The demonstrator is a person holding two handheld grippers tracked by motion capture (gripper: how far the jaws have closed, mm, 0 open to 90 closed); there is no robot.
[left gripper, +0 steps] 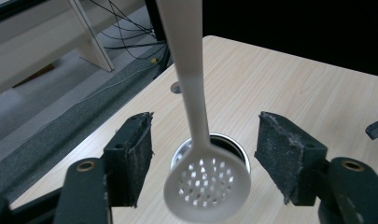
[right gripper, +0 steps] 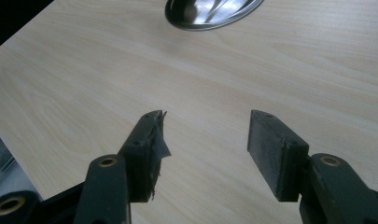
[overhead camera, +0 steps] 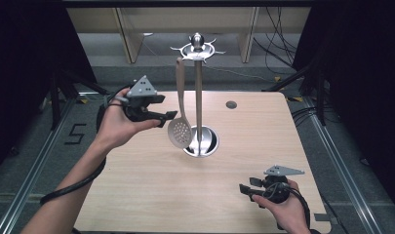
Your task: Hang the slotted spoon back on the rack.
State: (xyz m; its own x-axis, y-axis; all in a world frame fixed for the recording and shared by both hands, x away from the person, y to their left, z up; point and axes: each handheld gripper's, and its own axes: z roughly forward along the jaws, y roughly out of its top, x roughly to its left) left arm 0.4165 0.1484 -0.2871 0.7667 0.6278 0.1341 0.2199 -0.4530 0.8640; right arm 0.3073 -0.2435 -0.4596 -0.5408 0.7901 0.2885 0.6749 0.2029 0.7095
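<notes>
Slotted spoon (overhead camera: pixel 179 130) hangs by its handle from the hook ring (overhead camera: pixel 197 49) at the top of the metal stand (overhead camera: pixel 199 97), bowl dangling just over the stand's round base (overhead camera: pixel 207 142), around the middle of the table (overhead camera: pixel 151 195). Left gripper (overhead camera: pixel 167 117) sits at the spoon's 9 o'clock, jaws spread wide; in the left gripper view the pads (left gripper: pixel 130 158) stand either side of the neck and touch nothing. The spoon looks hung, so the good move here, I'd say, is a straight, level retreat toward 9 o'clock, jaws kept wide, so no pad clips the bowl and sets it swinging off the hook. Right gripper (overhead camera: pixel 245 190) rests in the hand down at 5 o'clock, jaws parted, nothing between them, hovering over bare wood. Containers: none in play, and the shiny base carries nothing but the pole
</notes>
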